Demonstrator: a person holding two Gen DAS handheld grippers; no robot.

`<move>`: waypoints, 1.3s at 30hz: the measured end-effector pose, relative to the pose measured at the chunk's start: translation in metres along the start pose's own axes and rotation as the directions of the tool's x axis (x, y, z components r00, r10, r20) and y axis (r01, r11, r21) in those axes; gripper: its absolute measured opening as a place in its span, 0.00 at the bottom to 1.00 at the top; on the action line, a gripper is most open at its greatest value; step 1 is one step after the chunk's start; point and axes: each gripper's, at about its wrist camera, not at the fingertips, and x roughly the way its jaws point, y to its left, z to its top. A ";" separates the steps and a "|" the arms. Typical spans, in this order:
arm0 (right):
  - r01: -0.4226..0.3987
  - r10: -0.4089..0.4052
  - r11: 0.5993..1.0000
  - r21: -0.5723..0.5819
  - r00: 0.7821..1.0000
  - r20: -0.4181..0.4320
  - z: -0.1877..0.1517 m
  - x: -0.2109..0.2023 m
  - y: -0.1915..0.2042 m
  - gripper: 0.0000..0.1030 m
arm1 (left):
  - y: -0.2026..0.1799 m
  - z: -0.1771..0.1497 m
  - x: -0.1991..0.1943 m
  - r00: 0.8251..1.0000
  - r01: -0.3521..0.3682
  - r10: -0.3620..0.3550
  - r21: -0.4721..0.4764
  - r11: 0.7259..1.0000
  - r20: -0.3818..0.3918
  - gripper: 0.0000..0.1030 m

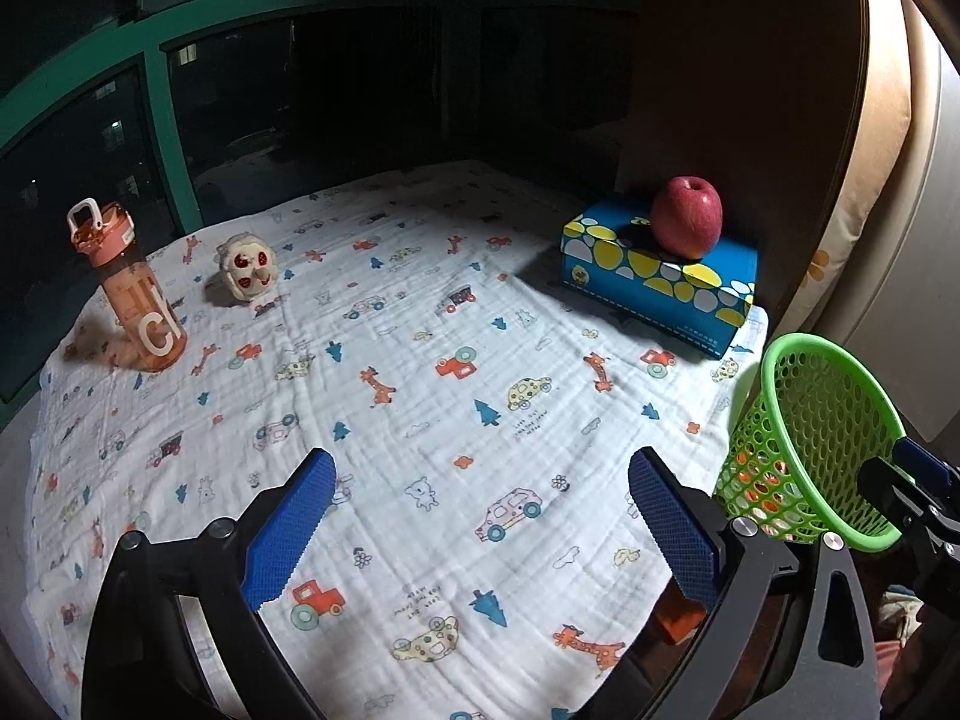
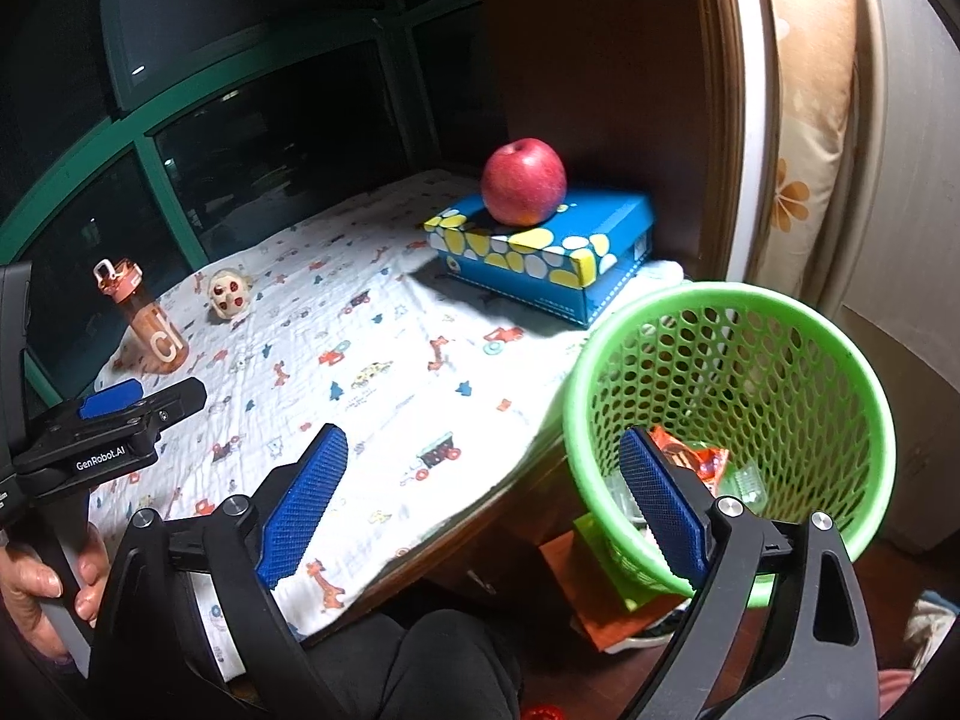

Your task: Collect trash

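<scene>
A green mesh basket [image 2: 780,324] stands off the table's right edge; it also shows in the left wrist view [image 1: 822,420]. Inside it lie an orange wrapper [image 2: 699,456] and clear plastic scraps [image 2: 744,483]. My right gripper [image 2: 483,501] is open and empty, its right finger over the basket's near rim. My left gripper [image 1: 480,531] is open and empty, held above the patterned cloth [image 1: 420,360]. The left gripper also shows at the left of the right wrist view [image 2: 144,396].
A red apple [image 1: 687,216] sits on a blue tissue box [image 1: 660,282] at the back right. An orange water bottle [image 1: 135,294] and a small plush toy [image 1: 246,267] stand at the back left. A dark window lies behind. A wooden panel rises to the right.
</scene>
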 end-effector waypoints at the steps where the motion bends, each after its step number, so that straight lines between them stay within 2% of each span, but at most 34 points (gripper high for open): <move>1: -0.004 0.004 1.000 -0.005 1.000 0.003 0.000 0.000 0.003 0.89 | 0.002 -0.001 -0.002 1.000 -0.007 0.007 -0.002 1.000 0.004 0.92; 13: -0.040 0.042 0.998 -0.053 0.999 0.029 0.002 -0.001 0.024 0.90 | 0.016 -0.002 -0.014 0.996 -0.077 0.078 -0.026 0.997 0.037 0.92; 30: -0.060 0.061 0.996 -0.065 0.998 0.011 0.002 0.005 0.028 0.91 | 0.026 -0.001 -0.018 0.988 -0.145 0.148 -0.047 0.988 0.054 0.92; 39: -0.062 0.063 0.996 -0.057 0.998 0.011 0.003 0.005 0.026 0.91 | 0.023 -0.002 -0.017 0.987 -0.151 0.153 -0.042 0.988 0.051 0.92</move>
